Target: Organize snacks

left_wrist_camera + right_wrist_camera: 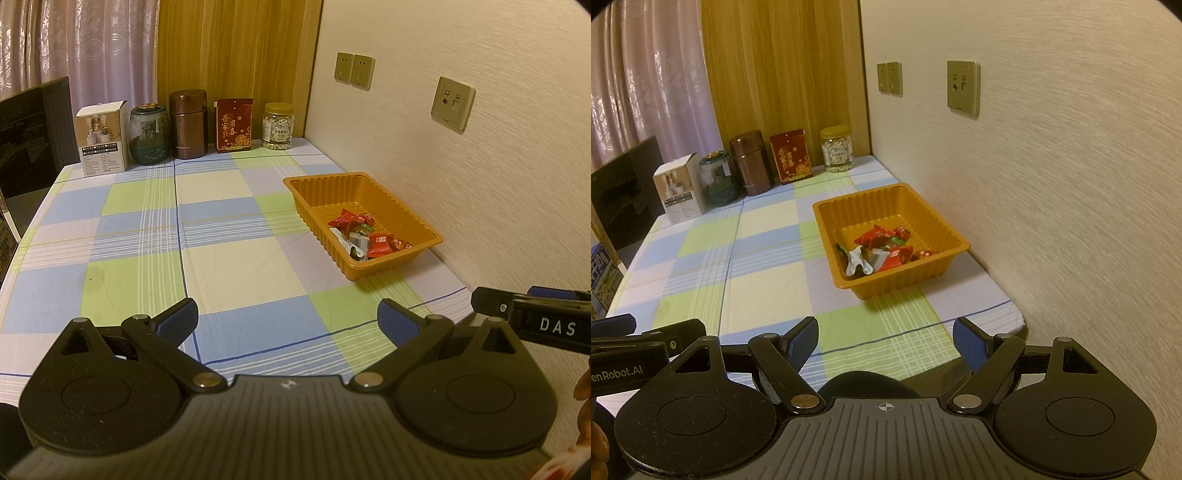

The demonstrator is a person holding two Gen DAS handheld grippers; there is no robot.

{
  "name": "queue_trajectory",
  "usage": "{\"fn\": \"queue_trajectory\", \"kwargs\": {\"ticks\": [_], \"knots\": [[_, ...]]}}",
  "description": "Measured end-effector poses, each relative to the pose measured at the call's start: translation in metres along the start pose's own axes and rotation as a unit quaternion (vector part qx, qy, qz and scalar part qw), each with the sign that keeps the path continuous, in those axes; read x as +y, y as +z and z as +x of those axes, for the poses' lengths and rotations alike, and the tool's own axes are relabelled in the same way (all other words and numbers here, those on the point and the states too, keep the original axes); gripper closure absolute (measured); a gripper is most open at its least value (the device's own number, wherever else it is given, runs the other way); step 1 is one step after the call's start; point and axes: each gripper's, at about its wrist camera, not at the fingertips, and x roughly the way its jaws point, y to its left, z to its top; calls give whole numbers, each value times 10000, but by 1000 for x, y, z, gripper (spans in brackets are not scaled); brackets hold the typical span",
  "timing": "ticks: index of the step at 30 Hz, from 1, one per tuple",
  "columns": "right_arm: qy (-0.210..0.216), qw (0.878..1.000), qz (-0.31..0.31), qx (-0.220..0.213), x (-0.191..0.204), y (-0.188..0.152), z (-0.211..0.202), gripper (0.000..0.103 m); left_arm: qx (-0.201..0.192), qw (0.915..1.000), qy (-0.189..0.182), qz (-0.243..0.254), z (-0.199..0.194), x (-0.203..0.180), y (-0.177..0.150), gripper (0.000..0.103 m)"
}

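Note:
An orange ribbed plastic tray (402,264) (901,284) sits on the checked tablecloth by the right wall. In it lie several wrapped snacks (365,232) (882,247), mostly red, with a white and a green wrapper among them. My left gripper (288,321) hovers over the near part of the table, open, nothing between its blue pads. My right gripper (884,345) is open too, held near the table's front edge short of the tray, and empty. Each gripper shows at the edge of the other's view.
Along the back edge stand a white carton (101,138), a green glass jar (149,134), a brown flask (188,123), a red tin (233,125) and a jar of nuts (278,127). A dark screen (29,136) is at the left; the wall (480,166) bounds the right.

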Motion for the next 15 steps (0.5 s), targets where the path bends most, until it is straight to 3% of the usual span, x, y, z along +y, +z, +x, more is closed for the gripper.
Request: {"fn": "queue_trajectory", "kwargs": {"ticks": [15], "knots": [[3,10000,2,5,0,0,0,23,-8,10000,-4,-10,0,0,0,0]]}}
